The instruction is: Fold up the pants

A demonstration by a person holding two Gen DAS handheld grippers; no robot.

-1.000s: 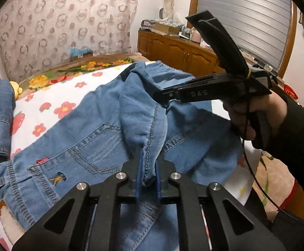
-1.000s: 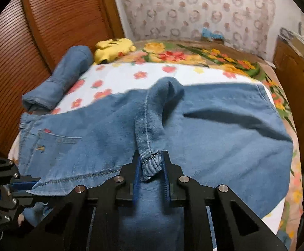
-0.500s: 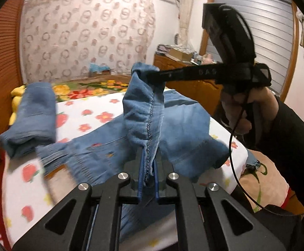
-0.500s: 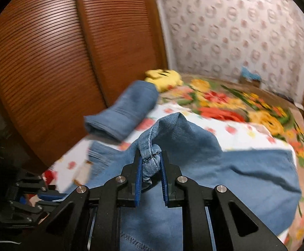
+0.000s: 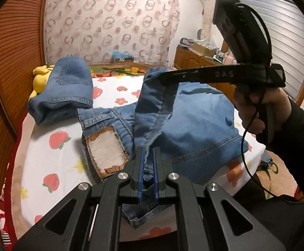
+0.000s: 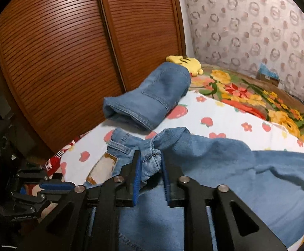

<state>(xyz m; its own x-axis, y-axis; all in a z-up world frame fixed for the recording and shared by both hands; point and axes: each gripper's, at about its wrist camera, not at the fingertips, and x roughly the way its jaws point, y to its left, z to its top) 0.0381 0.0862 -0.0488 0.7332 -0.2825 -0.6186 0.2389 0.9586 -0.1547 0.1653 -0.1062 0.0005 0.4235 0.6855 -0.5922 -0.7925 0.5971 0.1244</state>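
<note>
Left wrist view, "DAS" on right hand-held gripper [image 5: 168,77], jeans [image 5: 193,121] pinched

Blue denim on a flowered sheet

The jeans [image 5: 193,115] were mid-blue with a brown-edged white patch [image 5: 107,151]; the bedsheet [image 5: 53,156] was white with red fruit and flowers (some yellow).

I count two pairs of jeans on the bed [image 5: 53,159]: one spread out [image 5: 195,121], one folded [image 5: 68,87]. One yellow plush toy [image 6: 185,62].
</note>
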